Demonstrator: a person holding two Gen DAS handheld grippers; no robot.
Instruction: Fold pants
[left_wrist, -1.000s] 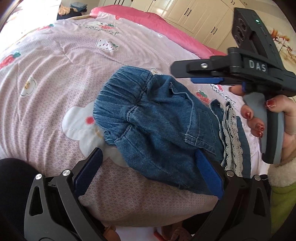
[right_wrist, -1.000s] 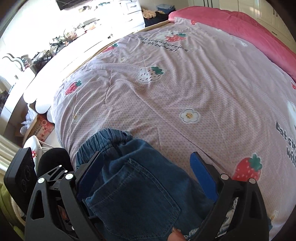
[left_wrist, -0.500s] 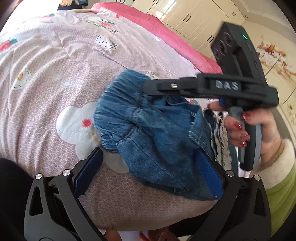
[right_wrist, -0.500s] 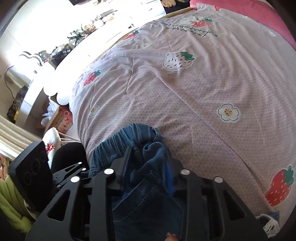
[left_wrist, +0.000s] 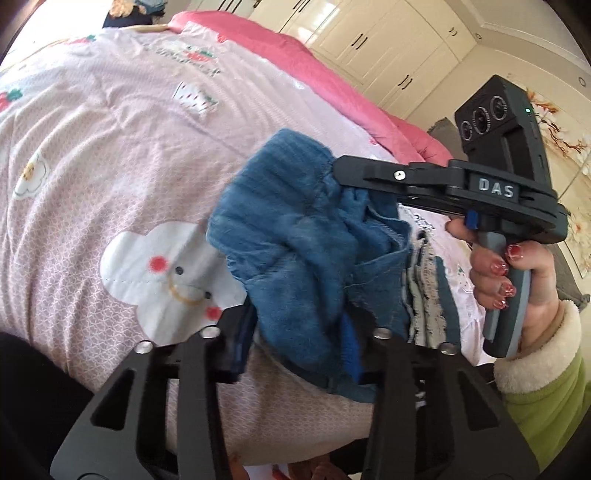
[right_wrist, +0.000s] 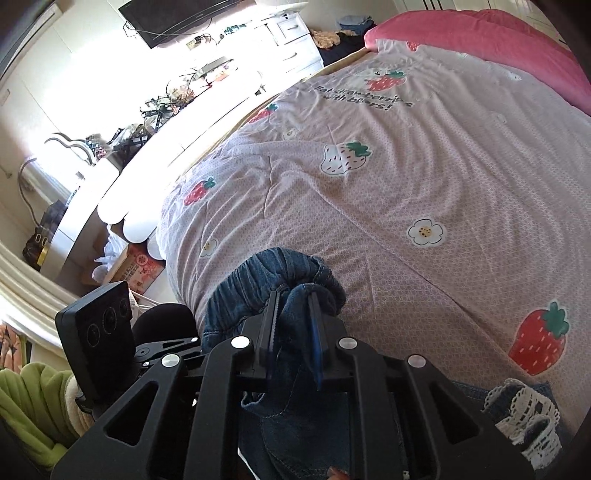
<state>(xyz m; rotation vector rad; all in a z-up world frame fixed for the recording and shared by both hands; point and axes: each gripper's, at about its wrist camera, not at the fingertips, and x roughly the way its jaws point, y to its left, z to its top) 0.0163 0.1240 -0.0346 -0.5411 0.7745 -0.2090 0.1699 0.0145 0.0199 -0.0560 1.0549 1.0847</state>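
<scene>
Both hand-held grippers had just been closing: left hand-held gripper clamped bunched denim, right hand-held gripper pinched the waistband. The pants lay crumpled at the near edge of the bed. Such thick, uneven bunches might slip out or drag the folded layers askew.
</scene>
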